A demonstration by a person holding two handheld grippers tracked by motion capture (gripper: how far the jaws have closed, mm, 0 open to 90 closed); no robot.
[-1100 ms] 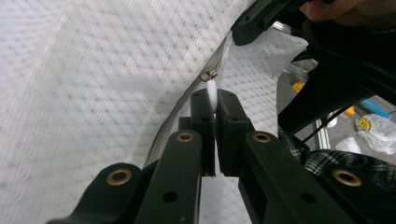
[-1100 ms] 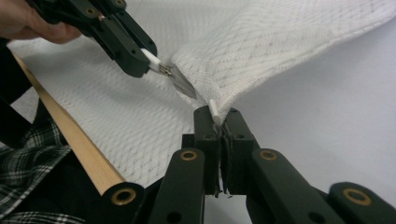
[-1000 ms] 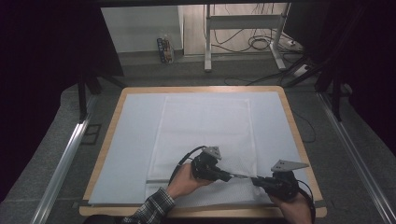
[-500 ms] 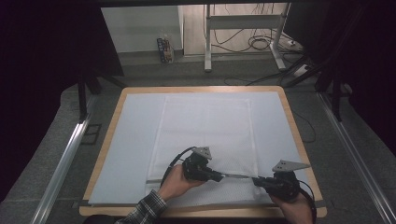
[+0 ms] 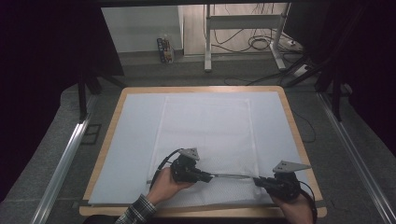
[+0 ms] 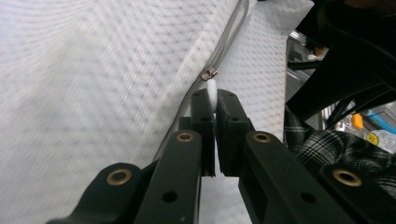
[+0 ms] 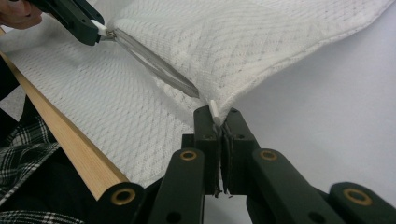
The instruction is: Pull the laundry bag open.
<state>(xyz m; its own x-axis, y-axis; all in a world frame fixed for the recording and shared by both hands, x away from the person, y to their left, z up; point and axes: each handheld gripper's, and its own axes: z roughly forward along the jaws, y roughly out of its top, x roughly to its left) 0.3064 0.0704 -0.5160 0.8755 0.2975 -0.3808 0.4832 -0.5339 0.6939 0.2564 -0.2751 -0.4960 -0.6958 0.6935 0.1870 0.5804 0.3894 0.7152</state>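
High view, left gripper (image 5: 208, 176) pinching zipper pull (image 6: 212, 88)

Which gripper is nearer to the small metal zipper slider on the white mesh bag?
Left. The left gripper grips the white pull tab at the small metal zipper slider; the right gripper clamps the bag's far corner.

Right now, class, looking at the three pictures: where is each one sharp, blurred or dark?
High view: dim all round, dark at both sides, the white cloth evenly lit, no glare. Left gripper view: the left tool and white zip pull are sharp, the cloth's weave smears at the left. Right gripper view: the right tool is sharp, the table edge softens close to the lens.
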